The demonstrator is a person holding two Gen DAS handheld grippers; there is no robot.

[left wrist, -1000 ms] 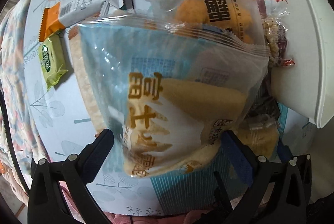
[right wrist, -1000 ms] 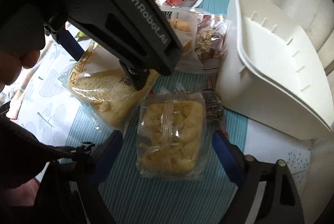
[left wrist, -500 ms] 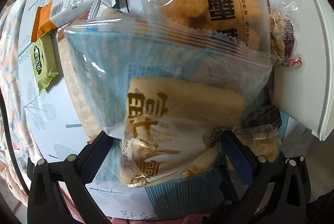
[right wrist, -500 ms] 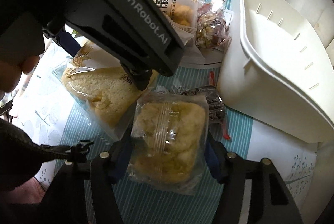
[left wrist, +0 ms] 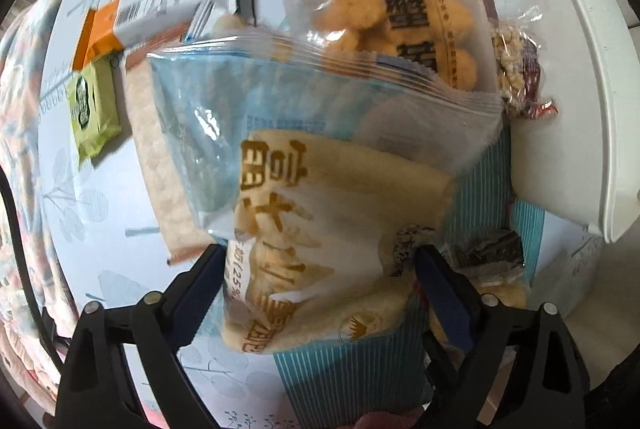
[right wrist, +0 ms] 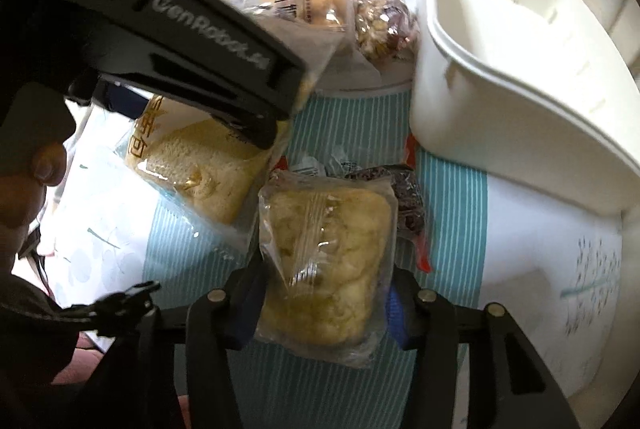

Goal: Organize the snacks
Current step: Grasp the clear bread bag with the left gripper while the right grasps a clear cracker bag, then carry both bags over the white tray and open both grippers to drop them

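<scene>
Right gripper point(right wrist: 320, 305) has just been closing and its pads are now pressed into both sides of a clear packet of yellowish pastry point(right wrist: 326, 253), so that one is properly pinched. Left gripper point(left wrist: 316, 269) has been closing a little too, jaws still wide, blue pads touching the edges of the big bread bag point(left wrist: 320, 229) with the gold lettering; can't tell if it's really squeezing it.

Just right of the pastry there's a small dark snack packet point(right wrist: 406, 197). Farther back sits a pile of wrapped snacks point(left wrist: 400, 17), a green packet point(left wrist: 90, 109) off to the left, and the white basket point(right wrist: 520, 77) on the right, all on the striped tablecloth point(right wrist: 360, 125).
</scene>
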